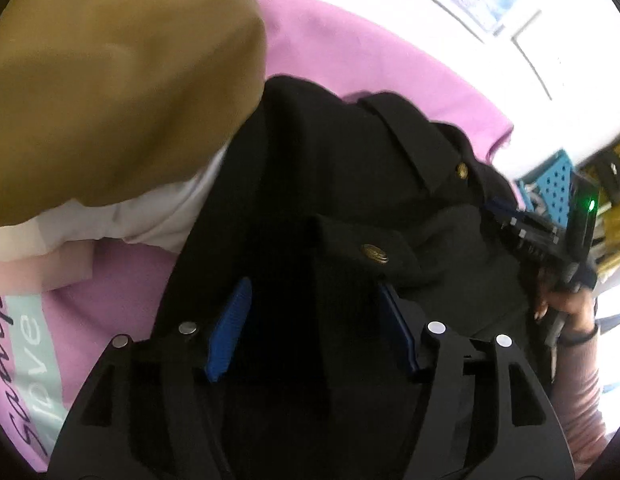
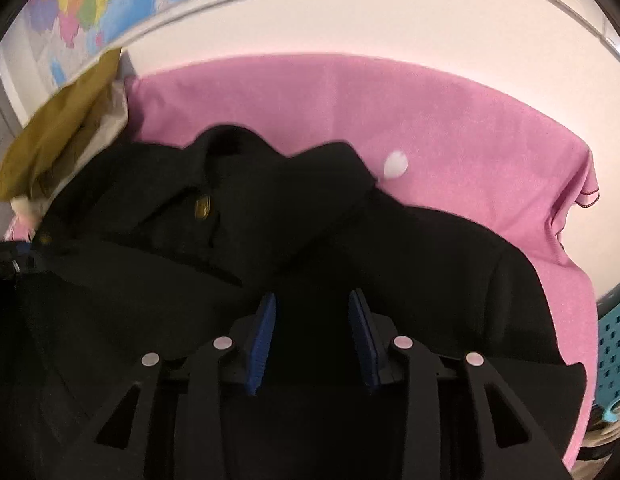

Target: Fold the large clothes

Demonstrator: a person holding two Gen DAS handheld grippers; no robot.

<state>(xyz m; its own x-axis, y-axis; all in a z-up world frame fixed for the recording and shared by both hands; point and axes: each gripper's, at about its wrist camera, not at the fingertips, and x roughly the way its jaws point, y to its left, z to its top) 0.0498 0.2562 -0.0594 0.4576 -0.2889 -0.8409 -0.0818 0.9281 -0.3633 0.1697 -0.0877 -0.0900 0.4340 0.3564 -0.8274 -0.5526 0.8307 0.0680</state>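
A black jacket with brass buttons (image 1: 350,184) lies rumpled on a pink cloth (image 1: 350,40); it also shows in the right wrist view (image 2: 230,216). My left gripper (image 1: 314,292) is open, its blue pads (image 1: 230,328) spread over the jacket's dark cloth near a buttoned flap. My right gripper (image 2: 312,304) is open too, jaws apart just above the jacket's lower part. The right gripper also shows at the right of the left wrist view (image 1: 510,224), held by a hand. Whether either touches the cloth I cannot tell.
A tan garment over white cloth (image 1: 110,80) lies left of the jacket, also visible in the right view (image 2: 58,132). A pink printed garment (image 1: 26,340) lies at lower left. A blue perforated basket (image 2: 614,344) stands at the right. A map (image 2: 110,0) hangs behind.
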